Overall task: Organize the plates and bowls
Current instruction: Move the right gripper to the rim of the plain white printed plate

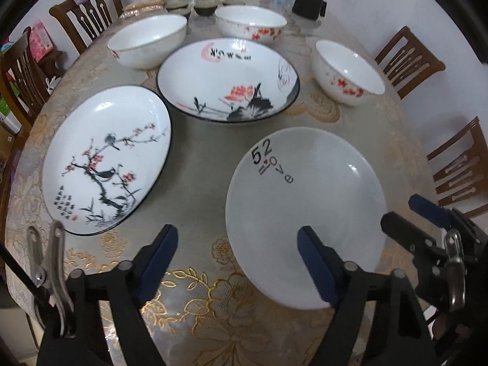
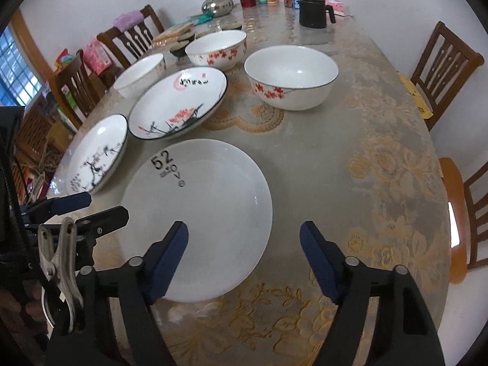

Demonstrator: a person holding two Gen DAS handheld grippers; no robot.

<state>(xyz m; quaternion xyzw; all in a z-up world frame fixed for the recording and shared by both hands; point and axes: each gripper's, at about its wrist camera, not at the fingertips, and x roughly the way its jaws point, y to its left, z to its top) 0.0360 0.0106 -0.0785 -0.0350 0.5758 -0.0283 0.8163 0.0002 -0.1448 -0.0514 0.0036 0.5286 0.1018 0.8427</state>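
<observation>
Left wrist view shows my left tool and right tool both parted and empty, flanking the near rim of the plain white plate flat on the tabletop, apparently to lift it for stacking.

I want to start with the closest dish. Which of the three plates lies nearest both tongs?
The plain white plate printed "52". It lies right by both tongs; the bird plate and lotus plate are painted and farther off.
</observation>
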